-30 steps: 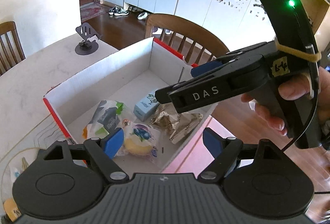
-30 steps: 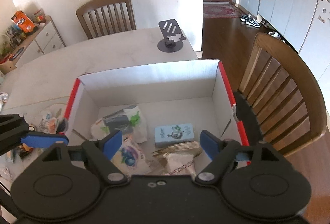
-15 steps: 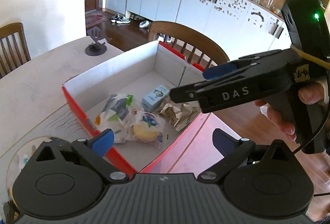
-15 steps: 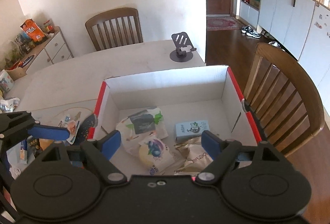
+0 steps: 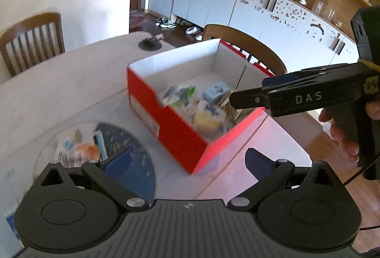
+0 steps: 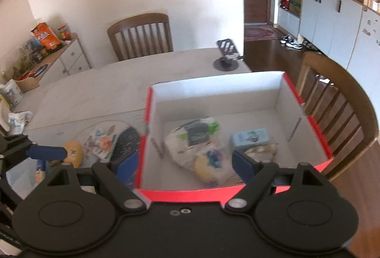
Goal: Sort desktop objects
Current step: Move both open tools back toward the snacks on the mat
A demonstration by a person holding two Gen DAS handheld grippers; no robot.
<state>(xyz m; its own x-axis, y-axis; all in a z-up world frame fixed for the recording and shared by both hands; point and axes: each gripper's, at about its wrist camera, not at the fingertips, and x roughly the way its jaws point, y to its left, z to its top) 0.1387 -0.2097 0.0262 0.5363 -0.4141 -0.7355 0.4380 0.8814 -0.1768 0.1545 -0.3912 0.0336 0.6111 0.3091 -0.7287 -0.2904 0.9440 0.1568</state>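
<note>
A red box with a white inside [image 5: 166, 124] [image 6: 306, 113] stands on the pale table. In it lie a white and green packet [image 6: 192, 136], a small blue box [image 6: 250, 138], a yellow bun in a wrapper [image 6: 206, 166] and a crinkled gold wrapper [image 6: 261, 151]. My left gripper [image 5: 187, 165] is open and empty, above the table left of the box. My right gripper [image 6: 184, 166] is open and empty, above the box's near wall; it also shows in the left wrist view [image 5: 249, 96]. On a round plate [image 6: 128, 139] left of the box lie a snack packet [image 6: 102, 145] and a yellow item [image 6: 73, 153].
A black phone stand [image 6: 226, 60] sits at the table's far edge. Wooden chairs stand at the far side [image 6: 142, 36] and right of the box [image 6: 337, 113]. A white wrapper [image 6: 19, 119] lies at the table's left. White cabinets [image 5: 261, 10] line the back wall.
Both grippers have pulled back and up from the box, so it looks smaller and farther. The left gripper has shifted left over the plate. Both stay open and empty.
</note>
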